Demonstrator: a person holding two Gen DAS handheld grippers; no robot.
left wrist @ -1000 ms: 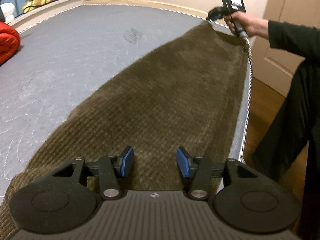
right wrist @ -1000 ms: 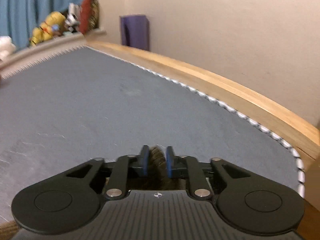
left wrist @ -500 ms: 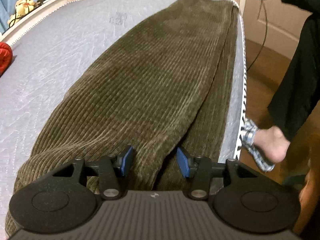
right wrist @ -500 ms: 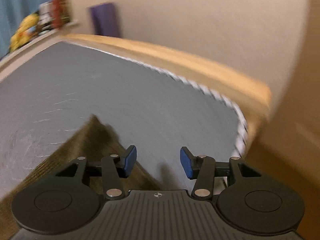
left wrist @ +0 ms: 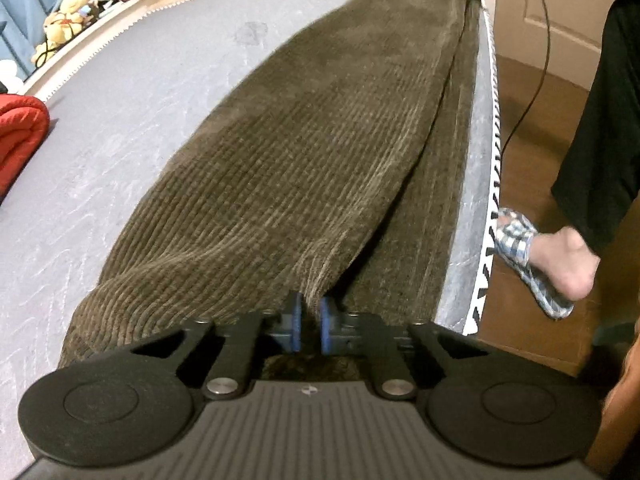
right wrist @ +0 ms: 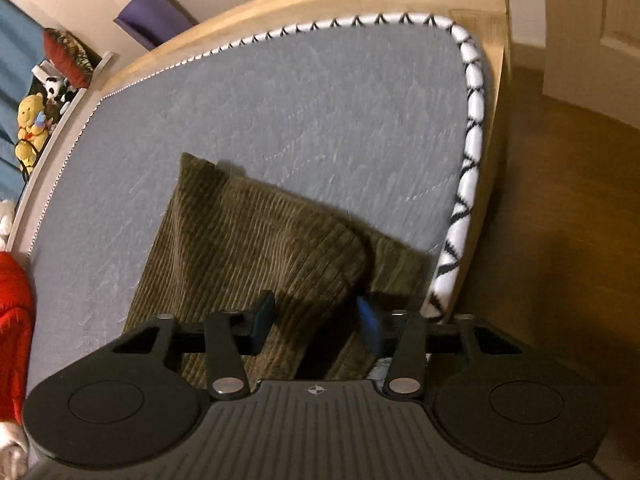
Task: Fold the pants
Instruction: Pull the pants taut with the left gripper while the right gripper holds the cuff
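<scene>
**Desk:** As the pants [left wrist: 304, 152] lie stretched along the mattress [left wrist: 120, 128], olive corduroy with one leg laid over the other, where does each tool stand?

**Photographer:** The left gripper [left wrist: 310, 322] has its blue pads nearly together, pinching a ridge of the cloth at the end nearest its camera; the fabric runs straight ahead of it to the far end. There the right gripper [right wrist: 316, 320] hovers with its pads spread wide, holding nothing, the two leg ends directly under and just ahead of its fingers. Off to its right runs the patterned mattress edge [right wrist: 472, 128] and beyond that the wooden bed frame [right wrist: 360, 0].

**Desk:** How would you say the cloth will behave?

**Photographer:** Thick, ribbed and soft, by the look of it: fairly heavy, limp rather than stiff, sagging between holds. The ribs should give the pads good purchase, so slipping seems unlikely. The upper leg sits a little off the lower one, which shows along the side to the right of the left gripper, so a grab of one layer could drag the legs apart.

**Desk:** Best place to take hold?

**Photographer:** Probably at the hem, through both layers, matched by the pinch at the other end. Further out, a red blanket [left wrist: 20, 136] and stuffed toys [left wrist: 68, 16] sit to the left of both grippers, well apart from the work.
</scene>
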